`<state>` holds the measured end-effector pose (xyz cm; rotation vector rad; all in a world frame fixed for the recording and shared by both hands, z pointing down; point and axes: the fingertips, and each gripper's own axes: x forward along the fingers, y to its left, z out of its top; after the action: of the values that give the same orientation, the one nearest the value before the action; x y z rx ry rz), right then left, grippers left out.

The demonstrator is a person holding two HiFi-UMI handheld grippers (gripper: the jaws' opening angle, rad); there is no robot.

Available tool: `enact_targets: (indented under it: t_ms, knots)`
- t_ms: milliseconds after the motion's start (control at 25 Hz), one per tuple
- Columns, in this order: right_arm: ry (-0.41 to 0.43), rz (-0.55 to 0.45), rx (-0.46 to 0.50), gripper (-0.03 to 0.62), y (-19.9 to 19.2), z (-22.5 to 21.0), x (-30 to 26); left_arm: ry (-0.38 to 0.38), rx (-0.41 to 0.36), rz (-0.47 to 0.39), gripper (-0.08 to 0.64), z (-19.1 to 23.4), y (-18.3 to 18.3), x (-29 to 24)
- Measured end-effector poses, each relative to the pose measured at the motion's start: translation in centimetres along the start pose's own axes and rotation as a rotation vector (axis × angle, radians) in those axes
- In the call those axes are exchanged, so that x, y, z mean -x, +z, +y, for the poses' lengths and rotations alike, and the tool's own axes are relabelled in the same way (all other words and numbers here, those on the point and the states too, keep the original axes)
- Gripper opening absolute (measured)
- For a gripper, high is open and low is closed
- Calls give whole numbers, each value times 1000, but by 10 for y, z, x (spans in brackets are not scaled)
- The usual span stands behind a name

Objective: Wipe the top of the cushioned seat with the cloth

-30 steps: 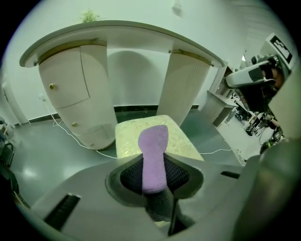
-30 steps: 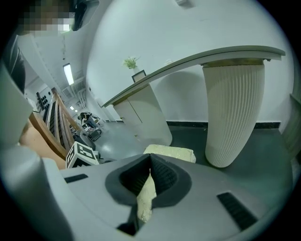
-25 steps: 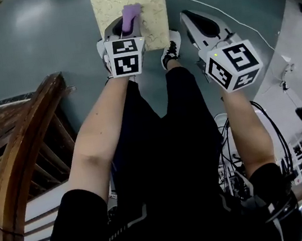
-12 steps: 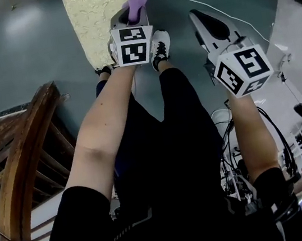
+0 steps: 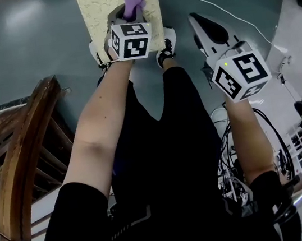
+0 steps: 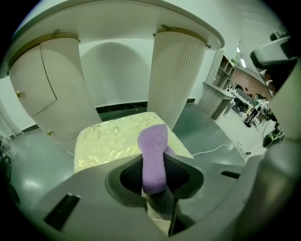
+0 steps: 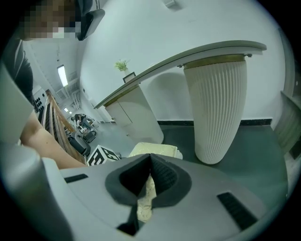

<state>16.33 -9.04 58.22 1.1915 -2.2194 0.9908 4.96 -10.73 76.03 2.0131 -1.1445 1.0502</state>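
Where the left gripper (image 6: pixel 153 175) was examined in its own view, its jaws were found closed on the lower end of a purple cloth (image 6: pixel 154 149), with the free end standing up and forward past the pads. The cloth lay over the cushioned seat (image 5: pixel 99 1), a pale gold pad with a leaf pattern, on its near part and a little in from its right edge. Half a second earlier the same cloth had sat at the seat's right edge, partly overhanging it; a full second earlier it had been nearer the seat's middle. The grip on the cloth was unchanged across all three moments.

The right gripper (image 7: pixel 149 175) had its jaws together at the tips with nothing between them. It hung over the grey floor to the right of the seat and well apart from it, much as before.

A white cable (image 5: pixel 207 1) ran across the floor beyond the right gripper. A ribbed white column (image 6: pixel 178 75) stood behind the seat, and a wooden chair (image 5: pixel 26 165) stood at the person's left.
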Motion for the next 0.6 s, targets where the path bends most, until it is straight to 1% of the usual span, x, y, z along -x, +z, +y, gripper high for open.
enact_targets:
  t_ms: [120,240,280,440,520,600]
  knots:
    - [7,-7,12,5,9,15,-8,16,32,10,94,22,-10,9]
    - [2,-7,32,5,19,26,-18,31,85,14,94,45,-19,19]
    - [-1,-8,36,5,22,31,-21,37,89,16,94,53,-22,22]
    - [9,-11,38,5,26,47,-35,59,59,21,94,79,-37,31]
    - [16,-10,47,5,26,56,-41,78,70,26,94,92,-43,35]
    - [28,-6,52,5,26,66,-47,107,97,33,94,109,-51,43]
